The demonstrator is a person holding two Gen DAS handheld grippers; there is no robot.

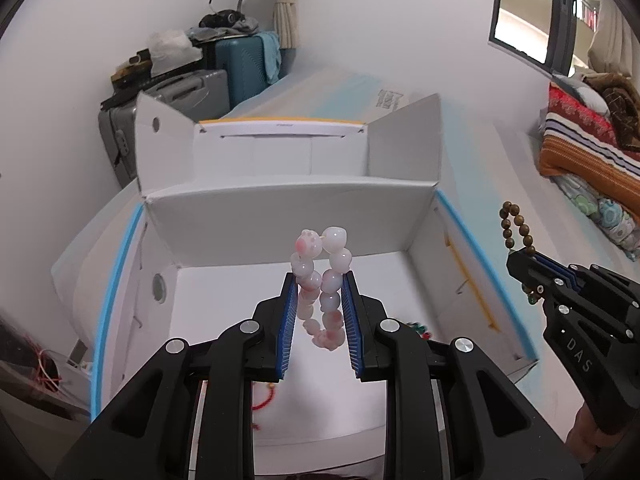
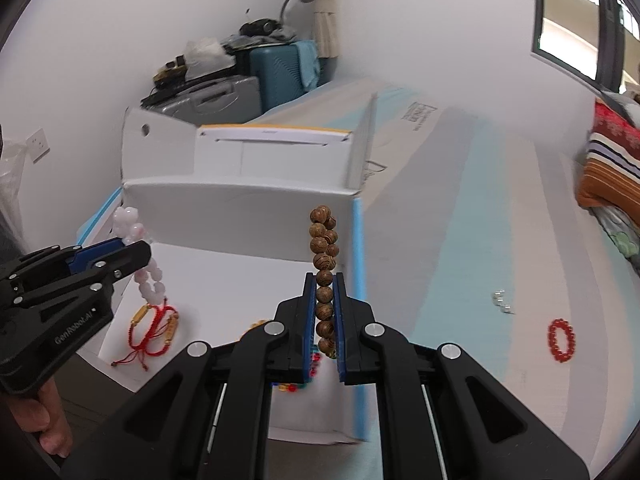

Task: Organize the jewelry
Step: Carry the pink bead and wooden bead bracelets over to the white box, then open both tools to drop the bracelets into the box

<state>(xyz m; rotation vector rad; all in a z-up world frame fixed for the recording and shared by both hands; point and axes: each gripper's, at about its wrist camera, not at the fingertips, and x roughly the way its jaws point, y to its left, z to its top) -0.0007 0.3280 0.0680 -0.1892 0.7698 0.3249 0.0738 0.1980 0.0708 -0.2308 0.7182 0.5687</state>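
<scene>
The left gripper (image 1: pixel 319 286) is clamped on a pink bead bracelet (image 1: pixel 322 276), its blue pads pressing the loop from both sides, so that part of the loop sticks out past the fingertips and the rest hangs back between the fingers. It is held above the open white box (image 1: pixel 280 216), over the box's white floor. In the right wrist view the same gripper (image 2: pixel 138 254) comes in from the left edge with the pink beads (image 2: pixel 152 280) dangling below it, a person's hand (image 2: pixel 44 424) gripping its handle.

The right gripper (image 2: pixel 325 280) is closed tight on a brown wooden bead bracelet (image 2: pixel 323 248), squeezed flat into a double row of beads that stands up beyond the fingertips. It sits near the box's right wall with the blue edge strip (image 2: pixel 359 280).

On the box floor lie two red cord bracelets with gold tubes (image 2: pixel 154 330), near the left wall, and some coloured beads (image 2: pixel 294 388) partly hidden under the right gripper. Outside the box, on the surface (image 2: pixel 460 240) to the right, lie a red bead bracelet (image 2: pixel 562 340) and a few small silver pieces (image 2: pixel 502 302), well apart from the box.
</scene>
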